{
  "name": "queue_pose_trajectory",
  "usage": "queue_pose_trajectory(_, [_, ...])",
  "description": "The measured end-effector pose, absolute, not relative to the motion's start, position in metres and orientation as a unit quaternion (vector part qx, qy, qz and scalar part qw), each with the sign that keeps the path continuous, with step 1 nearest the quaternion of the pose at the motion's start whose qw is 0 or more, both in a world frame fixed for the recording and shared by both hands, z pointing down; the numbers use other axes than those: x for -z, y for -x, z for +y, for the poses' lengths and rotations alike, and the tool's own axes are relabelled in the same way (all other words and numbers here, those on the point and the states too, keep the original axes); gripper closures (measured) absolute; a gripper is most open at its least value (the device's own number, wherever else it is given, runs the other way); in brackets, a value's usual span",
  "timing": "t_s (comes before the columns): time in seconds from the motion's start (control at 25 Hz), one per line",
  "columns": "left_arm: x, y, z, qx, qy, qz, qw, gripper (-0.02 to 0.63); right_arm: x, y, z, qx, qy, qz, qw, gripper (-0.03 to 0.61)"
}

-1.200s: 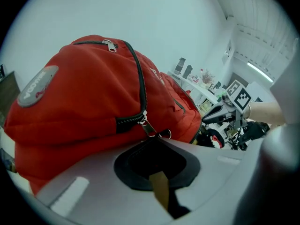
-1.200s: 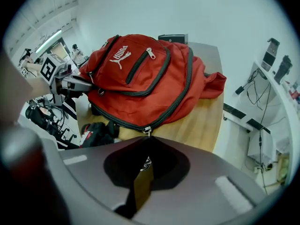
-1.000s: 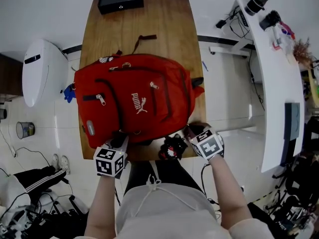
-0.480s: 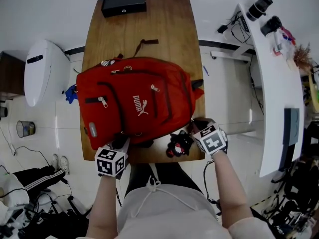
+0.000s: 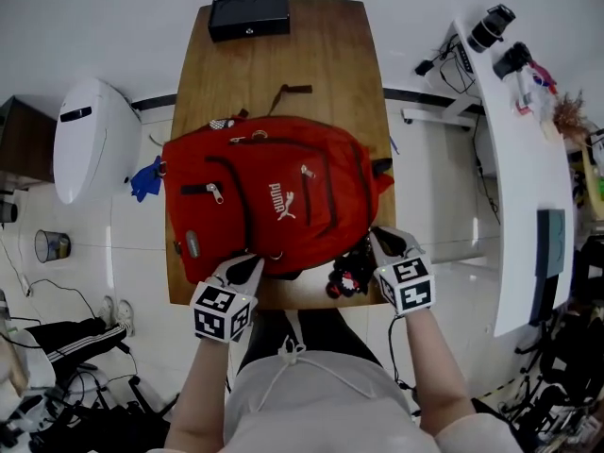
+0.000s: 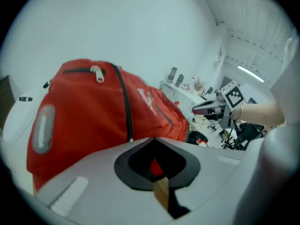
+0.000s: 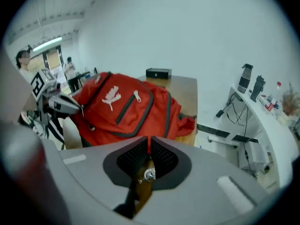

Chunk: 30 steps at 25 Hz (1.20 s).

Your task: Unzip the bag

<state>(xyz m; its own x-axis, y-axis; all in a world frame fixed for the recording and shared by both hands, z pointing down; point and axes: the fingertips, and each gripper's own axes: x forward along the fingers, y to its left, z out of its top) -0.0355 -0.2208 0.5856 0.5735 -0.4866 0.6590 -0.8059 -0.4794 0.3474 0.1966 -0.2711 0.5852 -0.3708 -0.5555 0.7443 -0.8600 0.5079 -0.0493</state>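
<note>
A red backpack lies flat on the wooden table, front side up, with its dark zip lines closed. My left gripper is at the bag's near left edge. Its jaws meet, with red bag fabric pinched between them. My right gripper is at the bag's near right corner. Its jaws are opening, and a narrow slit shows between the tips. A small silver zipper pull lies in the hollow between them. A black and red charm hangs off the bag's near edge.
A black box stands at the table's far end. A white rounded device is on the floor at the left. A white desk with cameras runs along the right. Cables and clothes lie on the floor around my legs.
The head view has drifted a little. Both grippers stay at the bag's near edge. The right gripper's tips now stand slightly apart.
</note>
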Motion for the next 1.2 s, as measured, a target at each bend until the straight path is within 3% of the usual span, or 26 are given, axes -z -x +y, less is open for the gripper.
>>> queue_pose_trajectory(0.12, [-0.538, 0.033, -0.234, -0.206, -0.852, -0.389, 0.282, 0.607, -0.538, -0.176, -0.275, -0.224, -0.458, -0.817, 0.269, 0.571])
queue_pose_trajectory(0.44, [-0.384, 0.055, -0.208, -0.081, -0.917, -0.373, 0.118, 0.607, -0.433, -0.115, -0.234, -0.118, -0.477, -0.849, 0.193, 0.571])
queue_pose_trajectory(0.64, [-0.342, 0.094, -0.171, -0.037, -0.928, -0.368, 0.051, 0.607, -0.378, -0.070, -0.188, -0.064, -0.481, -0.866, 0.119, 0.572])
queue_pose_trajectory(0.84, [-0.334, 0.112, -0.123, -0.009, -0.935, -0.352, 0.041, 0.607, -0.343, -0.031, -0.114, -0.007, -0.467, -0.883, 0.046, 0.572])
queue_pose_trajectory(1.2, [-0.310, 0.119, -0.041, 0.015, -0.927, -0.374, 0.018, 0.607, -0.317, -0.030, -0.023, 0.072, -0.453, -0.888, 0.040, 0.572])
